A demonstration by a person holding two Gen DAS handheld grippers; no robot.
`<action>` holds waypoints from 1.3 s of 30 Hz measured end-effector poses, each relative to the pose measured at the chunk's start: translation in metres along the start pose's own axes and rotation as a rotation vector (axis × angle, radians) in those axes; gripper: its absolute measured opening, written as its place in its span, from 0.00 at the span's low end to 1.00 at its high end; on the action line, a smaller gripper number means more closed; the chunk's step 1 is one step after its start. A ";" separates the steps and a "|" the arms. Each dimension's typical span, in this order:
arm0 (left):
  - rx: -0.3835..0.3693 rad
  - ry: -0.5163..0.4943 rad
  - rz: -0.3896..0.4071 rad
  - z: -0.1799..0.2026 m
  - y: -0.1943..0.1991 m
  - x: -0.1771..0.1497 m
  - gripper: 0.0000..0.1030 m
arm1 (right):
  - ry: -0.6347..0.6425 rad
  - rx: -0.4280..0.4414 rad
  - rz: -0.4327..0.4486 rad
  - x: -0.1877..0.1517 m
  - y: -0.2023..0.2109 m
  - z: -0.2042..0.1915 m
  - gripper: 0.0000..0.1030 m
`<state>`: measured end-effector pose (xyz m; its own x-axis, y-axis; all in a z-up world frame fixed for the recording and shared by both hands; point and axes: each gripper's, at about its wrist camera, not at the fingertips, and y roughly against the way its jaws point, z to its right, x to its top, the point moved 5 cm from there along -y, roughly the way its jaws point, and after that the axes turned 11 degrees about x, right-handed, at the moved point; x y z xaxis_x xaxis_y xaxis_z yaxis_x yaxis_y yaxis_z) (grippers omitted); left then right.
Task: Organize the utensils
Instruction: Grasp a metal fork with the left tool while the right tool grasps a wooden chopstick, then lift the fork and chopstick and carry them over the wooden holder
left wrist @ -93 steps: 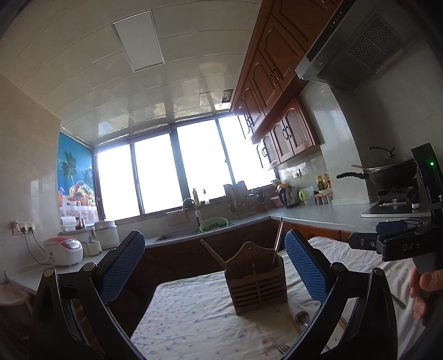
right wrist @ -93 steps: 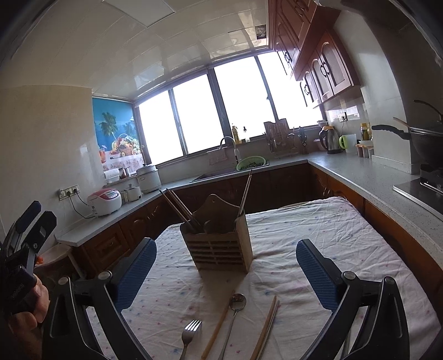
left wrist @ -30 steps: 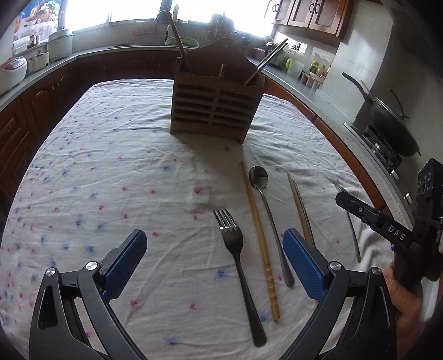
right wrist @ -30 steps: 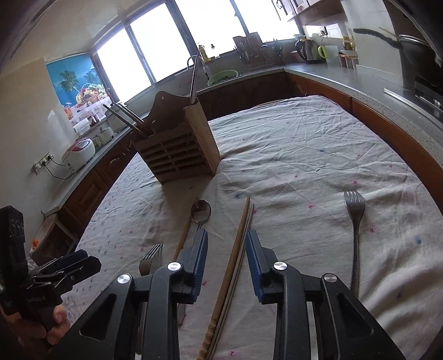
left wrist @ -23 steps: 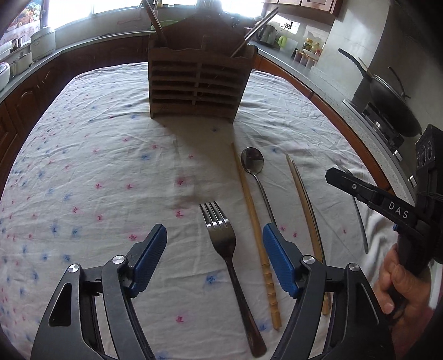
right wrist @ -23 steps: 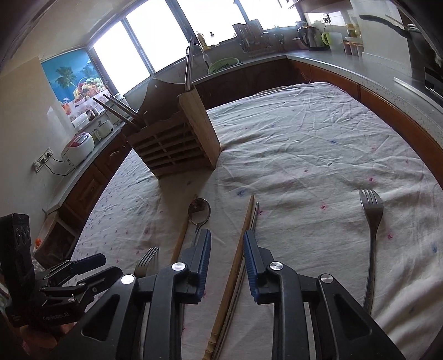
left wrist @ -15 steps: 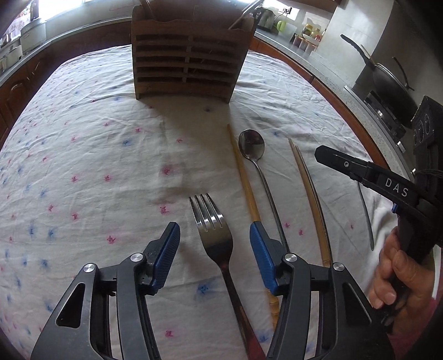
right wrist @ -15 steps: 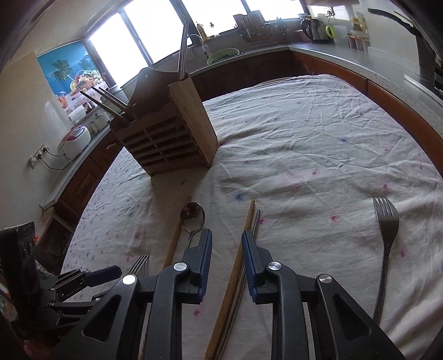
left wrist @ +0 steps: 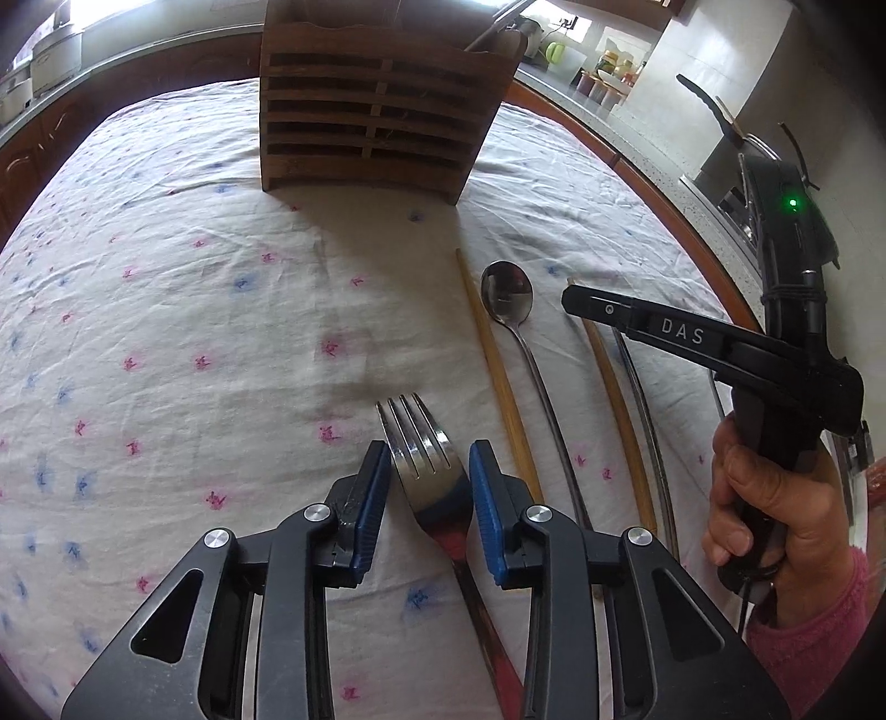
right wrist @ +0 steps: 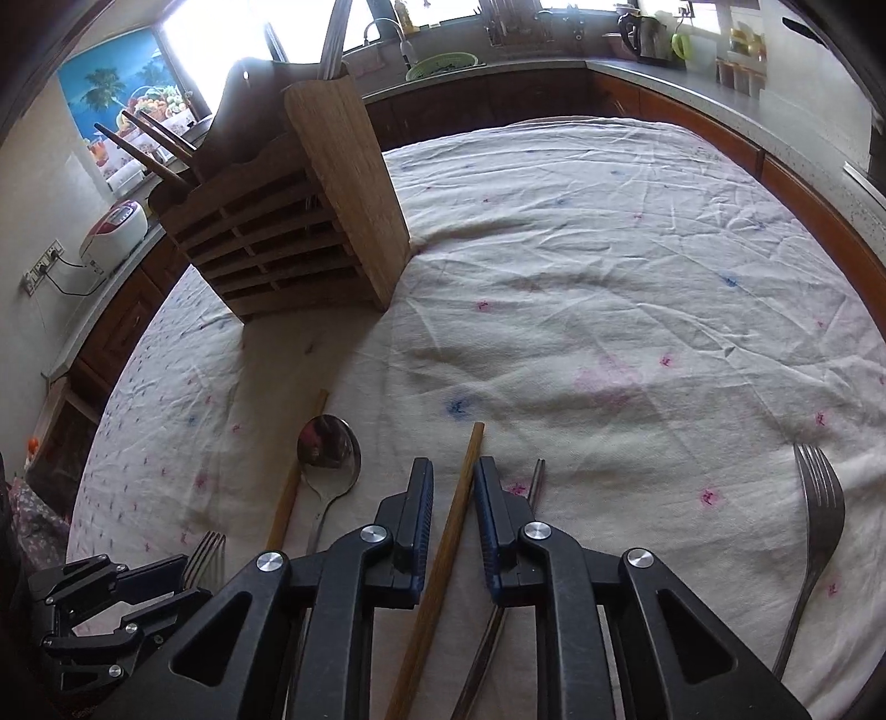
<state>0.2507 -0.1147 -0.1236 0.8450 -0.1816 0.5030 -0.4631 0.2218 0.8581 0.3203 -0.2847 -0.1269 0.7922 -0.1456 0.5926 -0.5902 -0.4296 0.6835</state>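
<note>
Both tools mid-pickup: left gripper has just been closing around the steel fork's head, right gripper around a brown wooden chopstick, neither clearly pinched yet. Next: squeeze, lift, carry to the far slatted wooden holder

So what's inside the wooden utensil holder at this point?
In the wooden utensil holder, dark wooden sticks lean out at its far end and metal handles rise near its near end. Their lower parts are hidden behind the slats.
</note>
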 end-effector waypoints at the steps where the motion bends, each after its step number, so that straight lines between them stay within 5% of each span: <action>1: -0.003 0.001 -0.001 0.000 0.000 0.000 0.27 | 0.008 -0.006 -0.004 0.002 -0.002 -0.001 0.15; 6: -0.012 0.016 -0.024 -0.001 -0.001 0.002 0.27 | 0.050 -0.044 -0.027 0.007 -0.008 -0.006 0.15; 8: 0.004 0.001 -0.028 0.002 -0.002 0.003 0.28 | 0.057 -0.048 -0.024 0.006 -0.008 -0.007 0.07; 17: -0.002 0.014 -0.017 0.001 0.004 0.002 0.24 | 0.045 0.050 0.062 0.001 0.027 -0.027 0.06; 39: -0.018 0.054 0.292 -0.016 0.132 0.004 0.21 | 0.101 0.154 0.304 -0.002 0.148 -0.080 0.05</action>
<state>0.1977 -0.0709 -0.0099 0.6898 -0.0561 0.7218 -0.6844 0.2745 0.6754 0.2191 -0.2769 0.0077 0.5600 -0.2016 0.8036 -0.7601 -0.5109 0.4016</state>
